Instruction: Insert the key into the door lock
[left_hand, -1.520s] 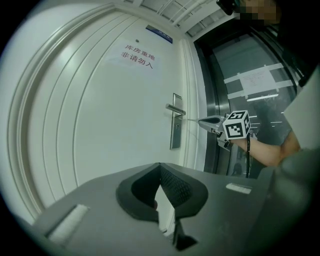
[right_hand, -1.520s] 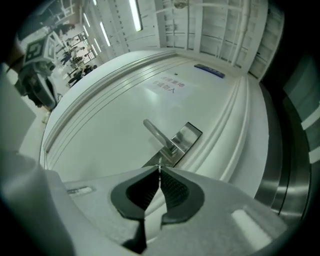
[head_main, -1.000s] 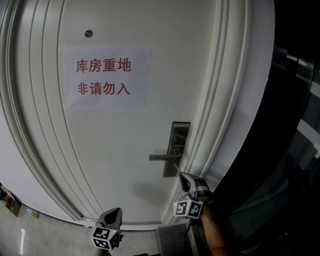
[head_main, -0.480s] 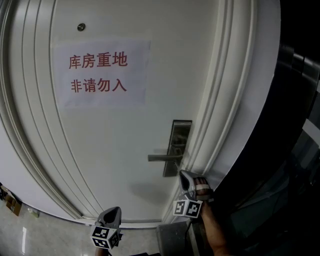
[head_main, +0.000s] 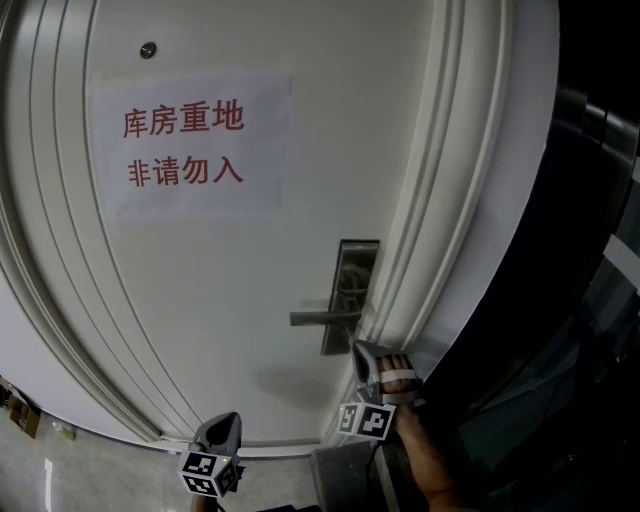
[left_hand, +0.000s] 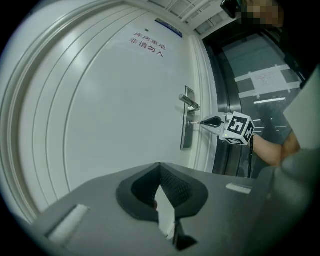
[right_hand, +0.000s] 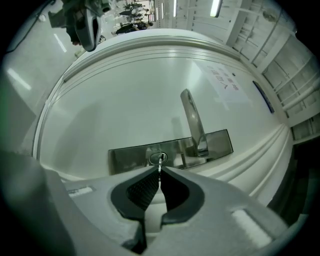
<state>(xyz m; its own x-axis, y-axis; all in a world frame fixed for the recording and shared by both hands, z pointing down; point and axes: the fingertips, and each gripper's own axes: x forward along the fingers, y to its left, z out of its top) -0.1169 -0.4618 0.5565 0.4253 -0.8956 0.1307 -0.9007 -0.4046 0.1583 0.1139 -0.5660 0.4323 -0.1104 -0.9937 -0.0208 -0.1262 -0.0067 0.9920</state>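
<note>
Right fingers (right_hand: 144, 193) tight on key (right_hand: 160, 162)

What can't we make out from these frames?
- How deep the key sits in the keyhole. In the right gripper view the right gripper covers most of it, and in the left gripper view it is too small.
- The keyhole in the head view. It is too small to find on the lock plate.
- The print on the blue plate above the door. It is too small in the left gripper view.
</note>
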